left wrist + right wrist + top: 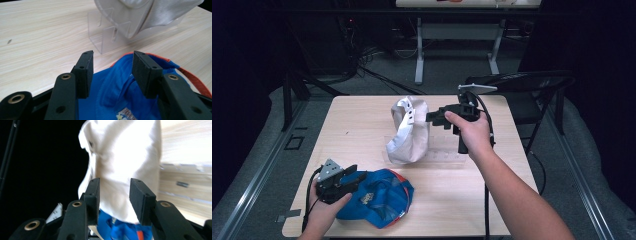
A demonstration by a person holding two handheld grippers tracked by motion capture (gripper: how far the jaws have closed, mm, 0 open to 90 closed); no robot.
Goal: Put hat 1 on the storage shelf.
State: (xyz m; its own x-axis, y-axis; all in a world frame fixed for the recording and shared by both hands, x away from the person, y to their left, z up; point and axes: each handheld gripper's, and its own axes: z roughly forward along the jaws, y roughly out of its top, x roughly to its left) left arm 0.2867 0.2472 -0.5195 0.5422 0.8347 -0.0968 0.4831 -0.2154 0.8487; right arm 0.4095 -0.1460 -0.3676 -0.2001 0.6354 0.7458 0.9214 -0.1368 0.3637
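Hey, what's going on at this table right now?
A person works with a tool in each hand. The right tool is open beside a white cap that sits on a clear stand. The left tool is open over a blue cap lying on the table. Neither cap is gripped.

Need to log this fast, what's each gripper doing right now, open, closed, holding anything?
Left gripper: open, over the blue fabric cap with orange trim, gripping nothing.
Right gripper: open, beside the white fabric cap on the clear acrylic stand, holding nothing.
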